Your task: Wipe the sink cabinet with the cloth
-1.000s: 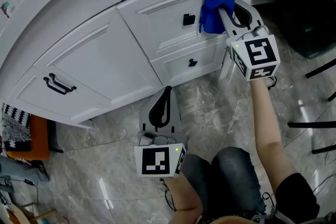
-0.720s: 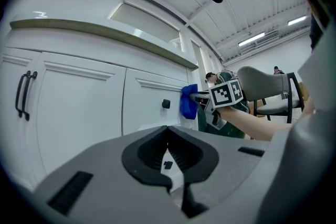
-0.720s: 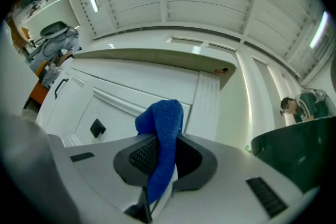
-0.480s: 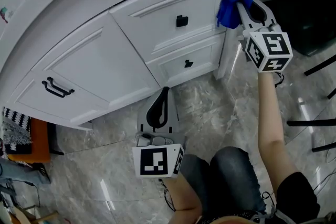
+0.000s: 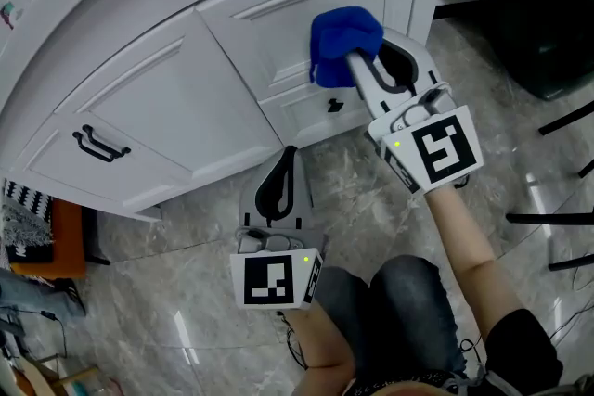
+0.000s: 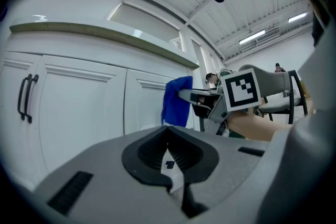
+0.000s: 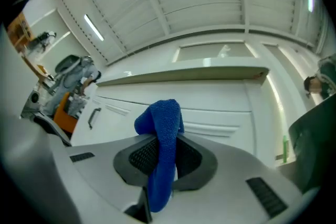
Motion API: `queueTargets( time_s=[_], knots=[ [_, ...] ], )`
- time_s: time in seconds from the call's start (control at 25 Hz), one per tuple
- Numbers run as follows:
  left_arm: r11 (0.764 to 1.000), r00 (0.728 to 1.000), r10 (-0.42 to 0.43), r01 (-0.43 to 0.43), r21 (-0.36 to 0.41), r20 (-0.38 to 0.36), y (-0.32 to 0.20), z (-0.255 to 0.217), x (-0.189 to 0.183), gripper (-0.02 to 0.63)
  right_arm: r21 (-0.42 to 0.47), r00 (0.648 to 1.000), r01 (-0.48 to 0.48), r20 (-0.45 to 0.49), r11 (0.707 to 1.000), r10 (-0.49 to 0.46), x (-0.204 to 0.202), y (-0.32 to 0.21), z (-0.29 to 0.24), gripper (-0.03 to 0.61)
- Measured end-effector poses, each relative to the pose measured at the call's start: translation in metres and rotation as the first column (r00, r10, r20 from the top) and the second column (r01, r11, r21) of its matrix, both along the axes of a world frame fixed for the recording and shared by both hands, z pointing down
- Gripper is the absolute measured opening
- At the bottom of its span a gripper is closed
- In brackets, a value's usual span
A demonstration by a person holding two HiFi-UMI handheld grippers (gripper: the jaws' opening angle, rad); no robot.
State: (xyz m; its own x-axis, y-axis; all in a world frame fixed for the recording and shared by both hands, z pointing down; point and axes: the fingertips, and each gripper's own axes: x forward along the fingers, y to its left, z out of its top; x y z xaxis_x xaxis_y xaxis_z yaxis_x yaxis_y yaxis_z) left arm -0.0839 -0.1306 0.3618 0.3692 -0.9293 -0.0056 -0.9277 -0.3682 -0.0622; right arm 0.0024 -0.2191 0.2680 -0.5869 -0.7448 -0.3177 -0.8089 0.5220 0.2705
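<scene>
Cloth [image 5: 343, 37] has swung back left. Half a second ago it sat at the right corner post of the sink cabinet [image 5: 176, 97]; now it is pressed on the middle of the upper drawer [image 5: 269, 19], covering the spot where that drawer's black knob showed. This reads as side-to-side strokes, so wiping looks under way on the drawer front, not finished. The door panel on the left has not been reached in these frames.

Right gripper [image 5: 353, 62] is clamped on the blue cloth, a fold bunched above the jaws and a tail hanging down between them. Left gripper [image 5: 290, 160] hangs low over the marble floor [image 5: 176, 311] in front of the cabinet, jaws together with nothing in them, idle and in about the same spot as before.

Containers: both drawers and the door with the black handle [image 5: 96, 144] are closed, so their contents are not visible. Lower drawer knob [image 5: 335, 105] shows just below the cloth.
</scene>
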Motion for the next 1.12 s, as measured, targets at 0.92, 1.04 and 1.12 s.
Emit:
queueTargets(
  time_s=[0.92,1.04,1.12],
  knots=[
    [0.999,0.999,-0.030,0.029,-0.018,-0.044,0.001,0.008,-0.026,0.005,-0.106,0.985,0.116,-0.118,0.988,-0.128,-0.122,-0.026,0.073,0.058],
    [0.999,0.999,-0.032,0.032,-0.015,-0.041,0.002,0.007,-0.025,0.005,-0.125,0.987,0.121,-0.094,0.985,-0.133,-0.113,-0.030,0.074,0.058],
    [0.999,0.999,-0.033,0.032,-0.015,-0.039,0.002,0.007,-0.024,0.005,-0.127,0.988,0.111,-0.091,0.986,-0.123,-0.108,-0.033,0.074,0.058]
  ],
)
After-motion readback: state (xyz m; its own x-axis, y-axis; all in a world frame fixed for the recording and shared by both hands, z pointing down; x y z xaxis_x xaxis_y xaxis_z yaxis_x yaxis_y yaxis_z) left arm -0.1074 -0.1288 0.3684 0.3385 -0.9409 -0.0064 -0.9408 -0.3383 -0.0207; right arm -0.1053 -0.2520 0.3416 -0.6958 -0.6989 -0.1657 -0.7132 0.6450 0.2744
